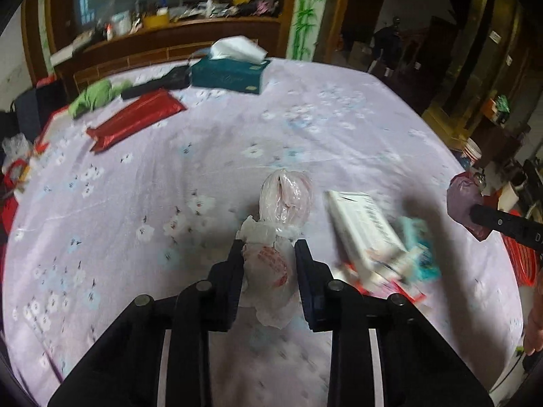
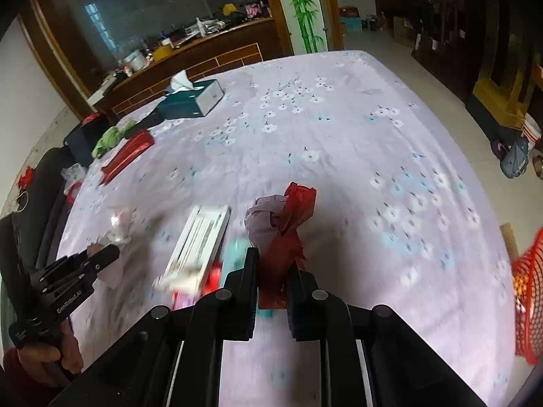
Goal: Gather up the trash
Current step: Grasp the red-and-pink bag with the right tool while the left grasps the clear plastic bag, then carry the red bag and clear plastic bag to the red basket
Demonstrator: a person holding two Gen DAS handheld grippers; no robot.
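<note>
Bedding with a pale purple flower print (image 1: 142,183) fills both views and carries everything. At its far left lie a teal tissue box (image 1: 230,74), a red packet (image 1: 135,118) and a green cloth (image 1: 98,96), well apart from both tongs. In the near middle lies a white flat box (image 1: 363,224) with its long axis running from near to far, and a small turquoise pack (image 1: 420,251) rests just beside it on the right. A red mesh basket (image 2: 529,298) shows at the right edge of the right wrist view; I judge it is the place for the trash, but this is not sure.

The left gripper (image 1: 269,251) is partly closed on a crumpled clear plastic bag (image 1: 281,210), which stands up and reaches away from the fingers. The right gripper (image 2: 273,264) is closed narrowly on a red plastic bag (image 2: 288,237), with a purple-grey bundle (image 2: 264,220) tied or pressed against it.

Both bags seem lifted from the bedding. The basket lies to the right of both tongs, and the right hand is nearer to it, so I judge this hand should go first.
</note>
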